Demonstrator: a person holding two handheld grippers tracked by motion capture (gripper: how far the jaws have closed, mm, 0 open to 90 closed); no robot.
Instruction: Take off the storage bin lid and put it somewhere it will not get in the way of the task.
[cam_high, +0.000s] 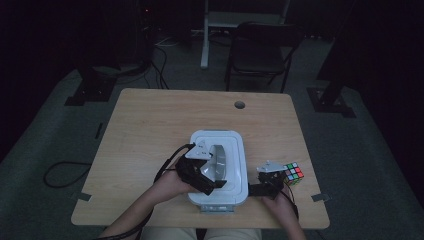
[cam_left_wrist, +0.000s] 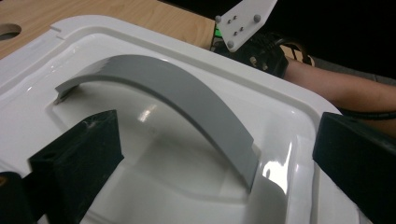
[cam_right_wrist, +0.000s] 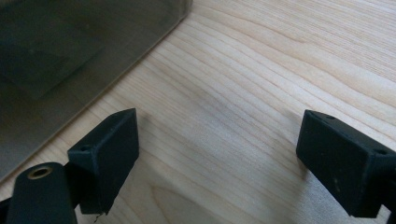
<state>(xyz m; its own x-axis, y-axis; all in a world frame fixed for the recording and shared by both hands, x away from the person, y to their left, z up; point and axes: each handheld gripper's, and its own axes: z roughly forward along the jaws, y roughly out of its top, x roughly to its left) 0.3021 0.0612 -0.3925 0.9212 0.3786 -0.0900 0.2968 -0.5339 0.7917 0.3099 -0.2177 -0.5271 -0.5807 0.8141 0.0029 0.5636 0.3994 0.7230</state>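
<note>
The left gripper (cam_high: 212, 182) sits over the near end of the white container lid (cam_high: 239, 150), at the near middle of the wooden table (cam_high: 150, 125). In the left gripper view its two black jaws stand apart, one on each side of the near end of the grey arched handle (cam_left_wrist: 187, 98), neither touching it. The handle runs near to far along the recessed centre of the lid.

The right gripper (cam_high: 257, 189) rests just right of the container's near right corner. In the right gripper view its jaws stand wide apart over bare wood, clamped on nothing, with the container's translucent side wall (cam_right_wrist: 70, 51) at upper left.

A multicoloured puzzle cube (cam_high: 293, 173) lies just right of the right gripper, near the table's right edge. A cable hole (cam_high: 240, 105) marks the far part of the table.
</note>
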